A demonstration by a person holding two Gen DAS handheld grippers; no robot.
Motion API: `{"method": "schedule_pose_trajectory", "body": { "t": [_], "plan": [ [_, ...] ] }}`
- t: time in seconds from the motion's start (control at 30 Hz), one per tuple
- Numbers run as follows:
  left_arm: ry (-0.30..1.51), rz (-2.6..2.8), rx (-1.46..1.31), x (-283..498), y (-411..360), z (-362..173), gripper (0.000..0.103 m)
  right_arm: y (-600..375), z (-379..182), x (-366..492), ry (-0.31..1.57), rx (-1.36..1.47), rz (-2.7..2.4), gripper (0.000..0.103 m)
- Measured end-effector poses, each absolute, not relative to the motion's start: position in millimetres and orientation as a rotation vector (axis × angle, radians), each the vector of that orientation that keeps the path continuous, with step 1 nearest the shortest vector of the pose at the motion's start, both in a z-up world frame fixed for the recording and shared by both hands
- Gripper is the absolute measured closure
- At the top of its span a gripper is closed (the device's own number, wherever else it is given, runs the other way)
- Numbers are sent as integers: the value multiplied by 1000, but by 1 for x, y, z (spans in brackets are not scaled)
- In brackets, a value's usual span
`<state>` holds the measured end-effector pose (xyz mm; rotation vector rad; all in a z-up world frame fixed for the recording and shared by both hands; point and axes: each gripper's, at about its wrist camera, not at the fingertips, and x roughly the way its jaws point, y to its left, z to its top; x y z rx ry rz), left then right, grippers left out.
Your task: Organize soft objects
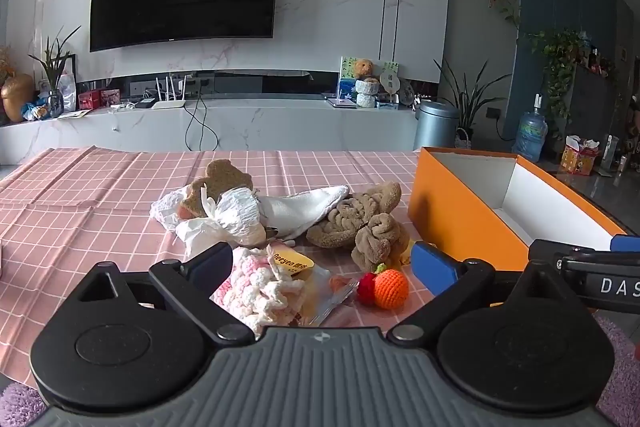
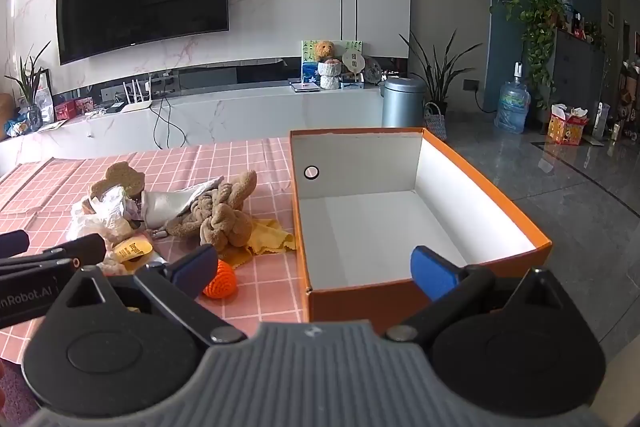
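A pile of soft things lies on the pink checked tablecloth [image 1: 80, 195]: a brown knotted plush [image 1: 360, 223], a white cloth [image 1: 304, 205], a brown bear-shaped sponge [image 1: 224, 183], a crumpled white plastic bag [image 1: 228, 215], a pink-and-white crochet piece [image 1: 252, 287] and an orange crochet ball [image 1: 390, 289]. An orange box [image 2: 420, 219] with a white, empty inside stands to the right. My left gripper [image 1: 322, 265] is open and empty above the crochet piece and ball. My right gripper [image 2: 316, 273] is open and empty at the box's near left corner. The plush [image 2: 224, 219] and ball [image 2: 222, 281] lie left of it.
A yellow cloth [image 2: 268, 239] lies beside the box, and a yellow-labelled packet [image 1: 292, 261] is near the crochet piece. A TV console, a bin [image 2: 402, 101] and plants stand behind the table. The floor drops away right of the box.
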<state>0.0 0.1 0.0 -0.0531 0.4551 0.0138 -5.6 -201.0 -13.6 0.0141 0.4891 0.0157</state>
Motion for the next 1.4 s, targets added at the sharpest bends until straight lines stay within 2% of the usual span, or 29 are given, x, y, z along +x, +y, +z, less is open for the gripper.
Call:
{"method": "schedule_pose_trajectory", "body": {
  "t": [1.4],
  "plan": [
    [443, -1, -73, -2, 1, 2, 0, -201, -12, -10, 479, 0, 14, 2]
  ]
}}
